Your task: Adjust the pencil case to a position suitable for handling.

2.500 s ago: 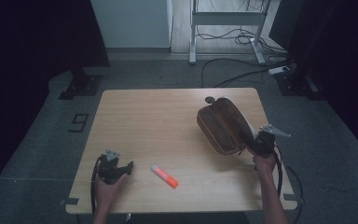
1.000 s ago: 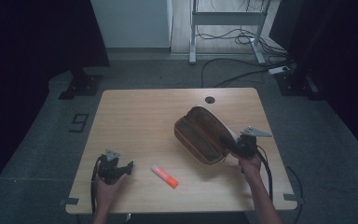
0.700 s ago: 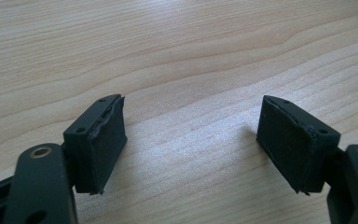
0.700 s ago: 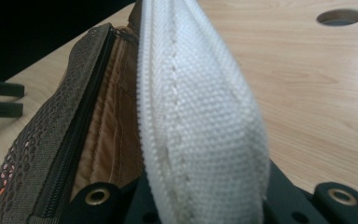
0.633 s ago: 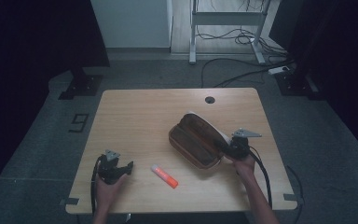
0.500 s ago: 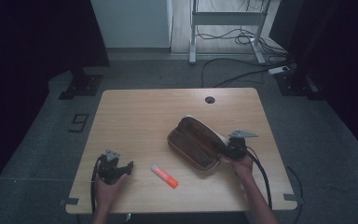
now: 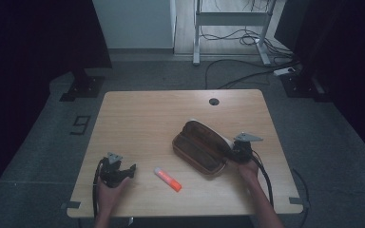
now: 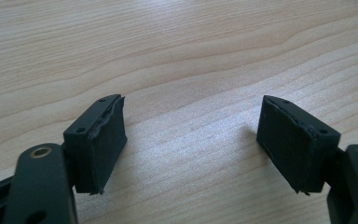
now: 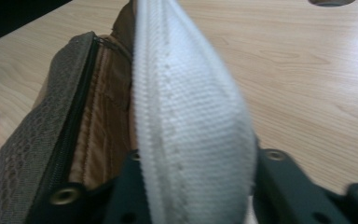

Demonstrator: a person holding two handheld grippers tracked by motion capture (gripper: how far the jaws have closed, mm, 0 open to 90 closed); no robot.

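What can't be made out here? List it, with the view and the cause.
- Inside of the open brown zip pencil case: too small in the high view; its white padded wall blocks the right gripper view.
- Right tongs: pads hidden behind that wall.
- Orange-capped white marker: label too small.

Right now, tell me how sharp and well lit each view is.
High view: dim, dark surroundings, table evenly lit. Left gripper view: bright, wood grain crisp. Right gripper view: the pencil case sits very close and soft, with glare on the far tabletop.
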